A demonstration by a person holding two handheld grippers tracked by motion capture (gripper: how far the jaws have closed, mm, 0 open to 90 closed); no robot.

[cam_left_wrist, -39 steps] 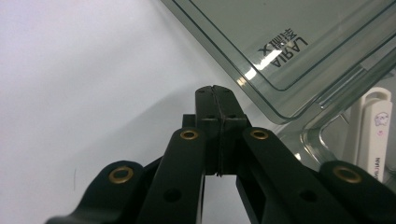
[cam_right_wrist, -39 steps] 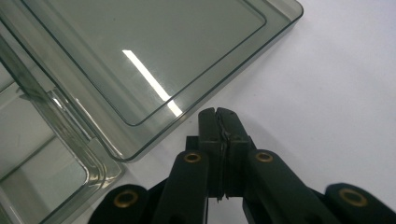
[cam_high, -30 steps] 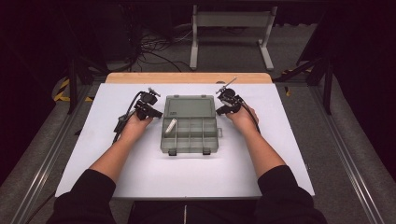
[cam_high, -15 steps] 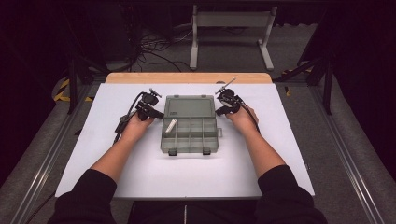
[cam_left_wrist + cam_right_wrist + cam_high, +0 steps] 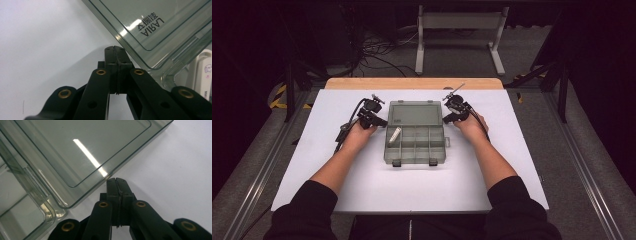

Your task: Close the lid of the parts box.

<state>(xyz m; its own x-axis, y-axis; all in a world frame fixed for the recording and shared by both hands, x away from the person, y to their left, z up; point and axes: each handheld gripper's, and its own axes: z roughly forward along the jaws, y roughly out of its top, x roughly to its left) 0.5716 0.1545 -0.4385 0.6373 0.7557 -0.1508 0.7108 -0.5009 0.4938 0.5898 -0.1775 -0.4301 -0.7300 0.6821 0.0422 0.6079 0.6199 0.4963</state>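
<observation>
At the middle of the white table (image 5: 362, 185), slightly toward its far edge, lies a clear plastic organiser box (image 5: 415, 145) with its lid (image 5: 414, 113) swung fully open and lying flat beyond the tray. The tray is split into compartments; a small white tube (image 5: 395, 134) rests in the far-left one, tilted. Two dark latches sit on the near edge of the tray. In the left gripper view the lid bears the printed word "ARIAL", read upside down, and the white tube appears at the right edge past the lid's corner.

Left gripper (image 5: 379, 121) sits at the lid's left corner, held in the person's left hand (image 5: 359, 132). In the left gripper view its jaws are pressed together with nothing between them, the tips just under or against the lid's edge; contact cannot be confirmed.

Right gripper (image 5: 451, 118) sits at the lid's right corner, held in the right hand (image 5: 472, 127). In the right gripper view its jaws are likewise clenched on nothing, tips at the lid's rim.

Both forearms rest on the table, either side of the box.
</observation>
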